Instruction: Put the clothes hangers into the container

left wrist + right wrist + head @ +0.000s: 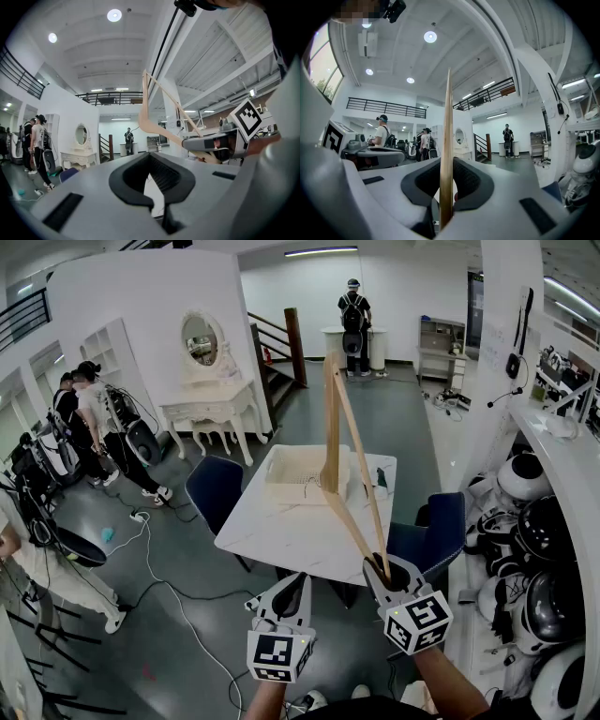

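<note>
Presently, head view, right gripper (386,570): clamped on the lower corner of the wooden hanger (332,427), with the marker cube turned towards the camera.
Head view, wooden hanger: held up in the air by that one corner. Its arms are seen rising steeply away from the jaws, in front of the white table (281,540).
Head view, container (286,486): a white tray is set on the far half of the white table. The hanger is crossed over it in the picture but is carried by the gripper, not laid in it.
Head view, left gripper (289,594): held just beside the right gripper, short of the table edge, with nothing carried.
Head view, blue chairs (214,488): placed at the left and right sides of the table.
Left gripper view, jaws: set a narrow gap apart, with nothing between the dark pads. The table surface is seen through the gap.
Left gripper view, surroundings: the hanger is seen at upper right, gripped at its end by the right gripper.
Right gripper view, jaws: pressed on the hanger from both sides. The wood is seen edge-on as a thin upright strip rising from between the pads.
</note>
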